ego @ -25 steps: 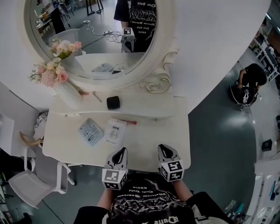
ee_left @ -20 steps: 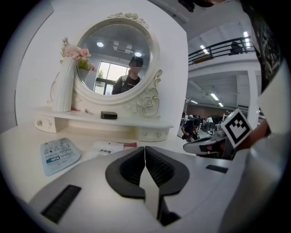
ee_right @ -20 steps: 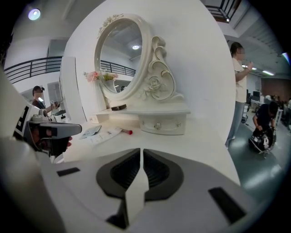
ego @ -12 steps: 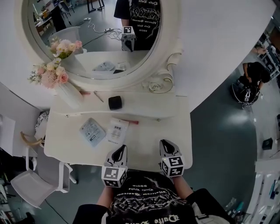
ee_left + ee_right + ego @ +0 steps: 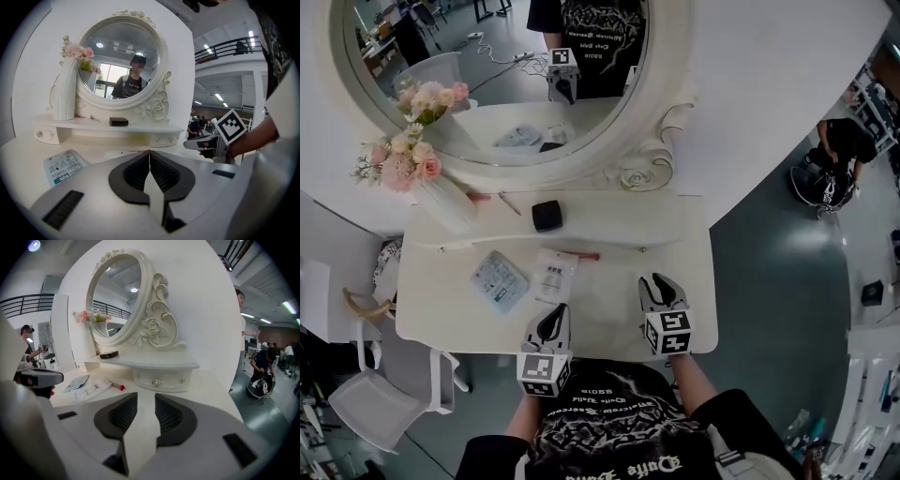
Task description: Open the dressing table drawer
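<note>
"What is the person wearing?"
"A black T-shirt (image 5: 609,427) with short sleeves and white letters on it."
"What do the two tools look like?"
"The left gripper (image 5: 555,317) and the right gripper (image 5: 657,287) are light grey. They have black ribbed pads (image 5: 171,416). Each has a cube (image 5: 544,373) with black-and-white squares."

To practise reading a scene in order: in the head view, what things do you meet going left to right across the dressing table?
From the left: vase of flowers → printed packet → white sachet → right gripper, its jaws opening with nothing between them.
</note>
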Demonstrator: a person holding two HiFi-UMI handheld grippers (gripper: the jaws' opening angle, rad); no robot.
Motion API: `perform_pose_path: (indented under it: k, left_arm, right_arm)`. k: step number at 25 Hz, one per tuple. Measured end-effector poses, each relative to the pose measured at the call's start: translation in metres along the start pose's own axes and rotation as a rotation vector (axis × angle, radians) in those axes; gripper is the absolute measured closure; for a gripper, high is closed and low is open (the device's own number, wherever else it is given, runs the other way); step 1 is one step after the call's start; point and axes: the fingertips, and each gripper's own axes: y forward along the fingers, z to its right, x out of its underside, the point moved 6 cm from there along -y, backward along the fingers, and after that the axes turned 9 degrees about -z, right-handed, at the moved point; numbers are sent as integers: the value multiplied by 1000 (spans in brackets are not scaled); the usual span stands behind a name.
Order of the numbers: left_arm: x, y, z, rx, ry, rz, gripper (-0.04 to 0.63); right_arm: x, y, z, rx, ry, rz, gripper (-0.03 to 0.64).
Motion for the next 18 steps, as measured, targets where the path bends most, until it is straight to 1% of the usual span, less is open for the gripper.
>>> perform_pose_path:
  k: [6, 13, 18]
  left_arm:
    - [-3, -2, -9, -26, 19, 7, 577]
    - [-2, -4, -22, -71, 10, -9, 578]
    - [0, -3, -25, -81, 12, -24, 578]
  right_arm:
    - [-12, 17, 7, 41, 13, 10, 482]
    - [-20, 34, 12, 76, 26, 8, 479]
    - [-22, 46, 16, 93, 34, -9, 479]
